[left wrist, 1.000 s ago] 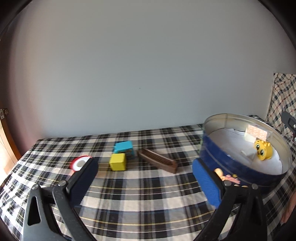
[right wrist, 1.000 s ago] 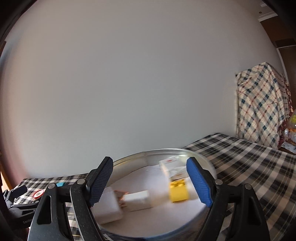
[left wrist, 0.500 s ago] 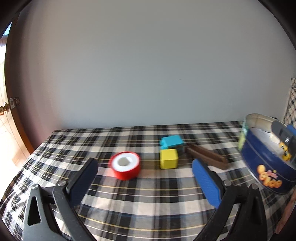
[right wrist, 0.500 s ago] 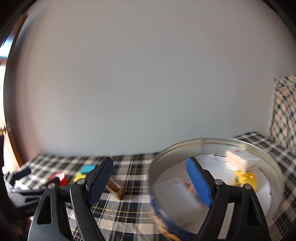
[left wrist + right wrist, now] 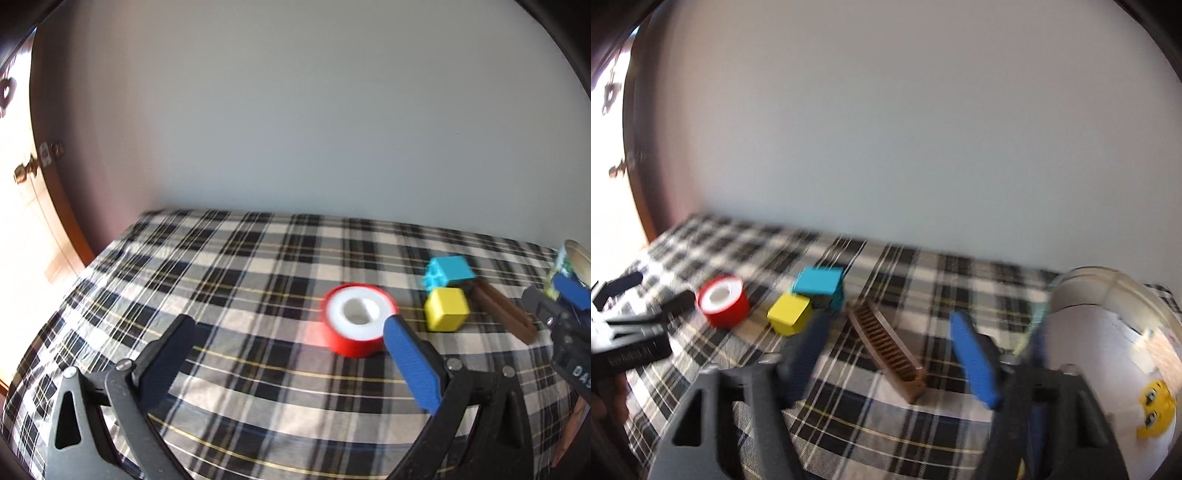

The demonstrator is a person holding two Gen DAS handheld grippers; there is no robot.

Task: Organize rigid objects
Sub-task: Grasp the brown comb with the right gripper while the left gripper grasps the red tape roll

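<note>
A red tape roll with a white core [image 5: 355,325] lies on the plaid cloth, just beyond my open, empty left gripper [image 5: 288,332]. Right of it sit a yellow cube [image 5: 446,309], a cyan block [image 5: 448,272] and a brown comb [image 5: 502,314]. In the right wrist view my open, empty right gripper [image 5: 890,332] hovers over the comb [image 5: 886,341], with the yellow cube [image 5: 789,314], cyan block [image 5: 822,284] and roll [image 5: 723,302] to the left. The round tin [image 5: 1108,291] at right holds a yellow toy face [image 5: 1154,406].
The plaid-covered surface [image 5: 236,273] ends at a pale wall behind and drops off at left near a wooden door [image 5: 55,206]. The other gripper shows at the right edge of the left wrist view [image 5: 561,321] and at the left edge of the right wrist view [image 5: 628,332].
Both views have swung left. The tin has slid to the right edge, and the red roll, cubes and comb now sit in front of the grippers. Both stay open.
</note>
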